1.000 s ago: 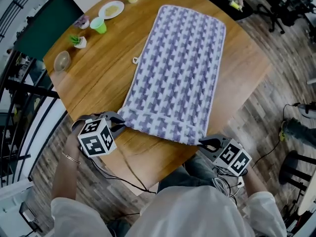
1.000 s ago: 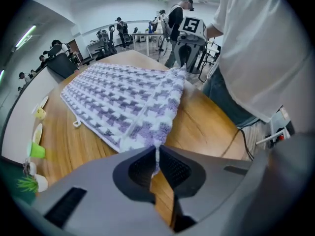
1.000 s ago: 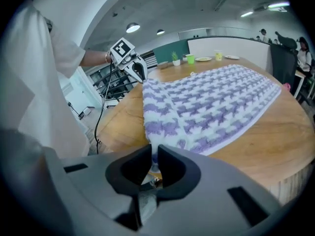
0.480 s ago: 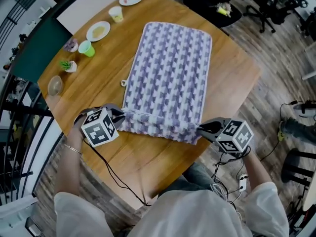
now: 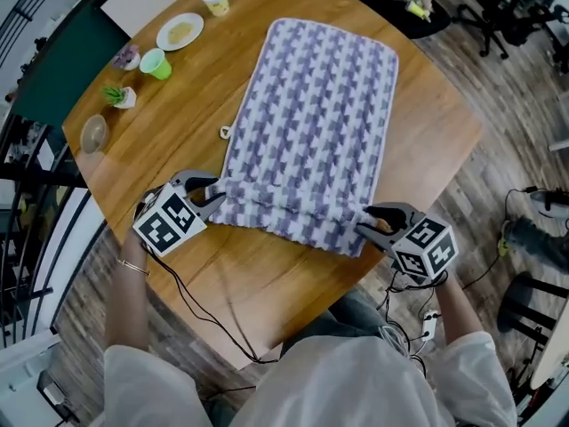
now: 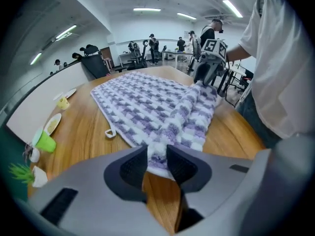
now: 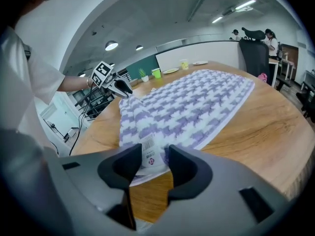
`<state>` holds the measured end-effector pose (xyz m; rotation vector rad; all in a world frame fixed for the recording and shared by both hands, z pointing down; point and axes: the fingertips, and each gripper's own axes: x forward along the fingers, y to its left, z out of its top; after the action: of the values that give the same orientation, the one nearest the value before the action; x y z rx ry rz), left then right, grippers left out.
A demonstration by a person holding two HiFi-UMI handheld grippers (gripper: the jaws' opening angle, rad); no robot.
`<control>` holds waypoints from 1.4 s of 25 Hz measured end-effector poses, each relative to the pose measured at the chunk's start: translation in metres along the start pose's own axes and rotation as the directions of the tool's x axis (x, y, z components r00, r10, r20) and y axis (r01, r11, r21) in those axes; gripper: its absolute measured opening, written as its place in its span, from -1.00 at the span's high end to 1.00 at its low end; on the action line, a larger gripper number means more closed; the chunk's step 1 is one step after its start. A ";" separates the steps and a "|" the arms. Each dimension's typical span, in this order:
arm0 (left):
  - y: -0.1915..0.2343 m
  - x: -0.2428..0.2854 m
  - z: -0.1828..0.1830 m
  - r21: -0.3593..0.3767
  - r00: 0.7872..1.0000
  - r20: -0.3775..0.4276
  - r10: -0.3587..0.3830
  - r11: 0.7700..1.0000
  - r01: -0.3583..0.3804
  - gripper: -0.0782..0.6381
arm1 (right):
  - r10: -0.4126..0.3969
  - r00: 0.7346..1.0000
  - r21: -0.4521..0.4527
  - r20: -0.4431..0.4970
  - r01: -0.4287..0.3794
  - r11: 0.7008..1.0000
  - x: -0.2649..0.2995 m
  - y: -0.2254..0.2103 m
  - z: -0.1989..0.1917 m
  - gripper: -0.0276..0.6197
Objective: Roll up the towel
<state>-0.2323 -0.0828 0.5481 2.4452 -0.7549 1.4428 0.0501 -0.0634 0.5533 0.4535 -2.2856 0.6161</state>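
Two grippers sit at the near corners of the purple-and-white towel [image 5: 311, 114]. It lies lengthwise on the round wooden table [image 5: 169, 167], running from the upper middle of the head view down to its lower centre. Its near end is turned over into a low fold [image 5: 284, 216].

The left gripper [image 5: 216, 199] has just been opening its jaws. They stand a little apart with the fluffy left corner loose between them, not pinched. The right gripper [image 5: 366, 224] has likewise just been opening, and its jaws are slightly parted around the corner that carries the care label [image 7: 149, 154].

The towel looks light, thick, soft and limp. Its pile should keep it from slipping out of the pads, but it will probably sag and skew between two holds. It is best taken at both ends of the fold, evenly, so the roll stays straight.
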 end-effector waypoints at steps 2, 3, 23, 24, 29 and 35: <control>-0.006 -0.012 -0.006 -0.028 1.000 0.018 0.011 1.000 -0.010 0.36 | -0.023 1.000 -0.007 0.009 0.023 1.000 -0.005 0.002 0.000 0.32; -0.010 -0.020 -0.010 -0.038 0.999 0.026 0.020 0.999 -0.019 0.34 | -0.038 0.999 -0.013 0.013 0.038 0.999 -0.009 0.004 -0.001 0.30; -0.073 -0.349 0.011 -0.051 0.931 0.138 0.337 0.941 -0.333 0.40 | -0.034 0.998 -0.198 0.051 0.044 0.979 -0.057 0.094 0.039 0.27; -0.076 -0.346 0.018 -0.020 0.935 0.111 0.337 0.941 -0.337 0.40 | -0.034 0.998 -0.206 0.048 0.043 0.978 -0.057 0.095 0.038 0.28; -0.069 -0.264 0.042 0.195 0.978 0.036 0.206 0.958 -0.209 0.40 | -0.046 0.999 -0.228 0.015 0.048 0.972 -0.047 0.093 0.033 0.29; -0.071 -0.126 0.010 0.267 0.993 -0.118 -0.017 0.963 0.048 0.36 | -0.063 0.995 -0.232 -0.081 0.043 0.972 -0.011 0.094 0.009 0.32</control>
<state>-0.2373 0.0140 0.4400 2.5240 -0.5211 1.7583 0.0072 0.0112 0.5119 0.3666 -2.2199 0.3318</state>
